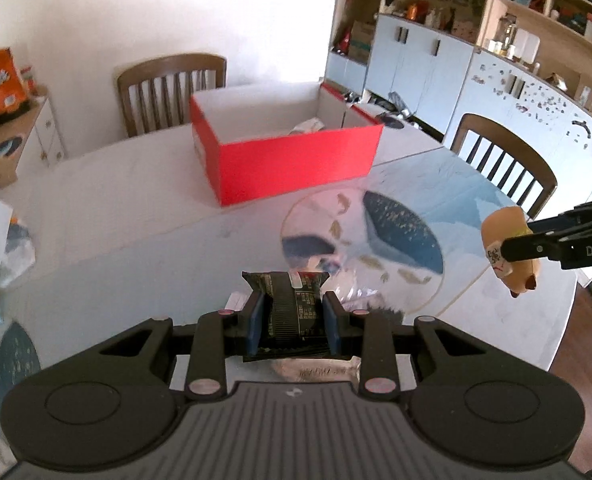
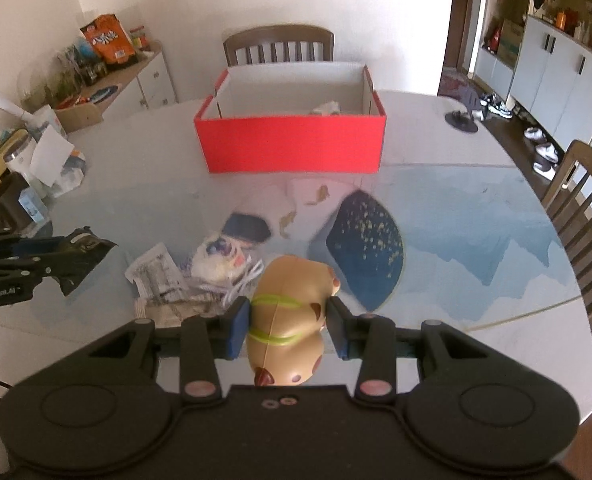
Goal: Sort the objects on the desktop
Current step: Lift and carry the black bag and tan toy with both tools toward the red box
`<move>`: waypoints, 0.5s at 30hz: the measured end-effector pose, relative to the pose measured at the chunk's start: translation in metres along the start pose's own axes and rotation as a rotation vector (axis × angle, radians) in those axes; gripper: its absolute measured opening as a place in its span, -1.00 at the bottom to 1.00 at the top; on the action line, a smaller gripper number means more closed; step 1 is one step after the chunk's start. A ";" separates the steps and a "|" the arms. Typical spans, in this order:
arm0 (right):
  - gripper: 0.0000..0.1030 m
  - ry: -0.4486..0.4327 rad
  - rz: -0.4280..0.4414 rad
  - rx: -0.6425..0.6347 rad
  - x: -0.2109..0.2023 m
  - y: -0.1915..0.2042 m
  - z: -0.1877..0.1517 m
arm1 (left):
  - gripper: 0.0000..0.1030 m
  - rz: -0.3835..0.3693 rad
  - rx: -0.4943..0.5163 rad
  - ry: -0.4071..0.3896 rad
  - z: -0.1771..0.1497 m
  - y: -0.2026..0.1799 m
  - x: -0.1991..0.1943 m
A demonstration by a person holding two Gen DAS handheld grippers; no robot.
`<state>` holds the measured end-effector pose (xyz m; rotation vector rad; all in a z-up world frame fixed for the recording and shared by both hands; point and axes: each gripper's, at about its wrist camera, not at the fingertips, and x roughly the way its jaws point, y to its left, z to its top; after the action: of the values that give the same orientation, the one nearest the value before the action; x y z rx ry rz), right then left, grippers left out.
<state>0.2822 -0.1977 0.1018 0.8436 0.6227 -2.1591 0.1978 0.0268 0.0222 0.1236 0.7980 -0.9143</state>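
Note:
My left gripper [image 1: 294, 320] is shut on a black snack packet [image 1: 292, 312] and holds it above the table; the packet also shows in the right wrist view [image 2: 82, 256]. My right gripper [image 2: 288, 320] is shut on a tan toy animal [image 2: 292, 320] with green bands, held above the table; the toy shows at the right of the left wrist view [image 1: 509, 254]. An open red box [image 2: 292, 148] stands at the far middle of the table with one wrapped item inside [image 2: 327, 109]. Several loose packets [image 2: 188, 276] lie on the table below and left of the right gripper.
Wooden chairs stand behind the box [image 2: 278, 46] and at the right edge [image 2: 583, 208]. Clutter with paper and a cup [image 2: 28, 164] sits at the table's left. A small black stand [image 2: 461, 122] sits at the far right. The table edge [image 2: 575, 360] curves near right.

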 end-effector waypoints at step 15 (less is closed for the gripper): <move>-0.20 -0.064 -0.001 -0.002 0.001 -0.023 0.048 | -0.42 0.006 0.019 -0.037 0.060 -0.026 0.027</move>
<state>0.2461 -0.2148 0.1377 0.7704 0.5928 -2.1776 0.2214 -0.0324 0.0533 0.1252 0.7542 -0.9165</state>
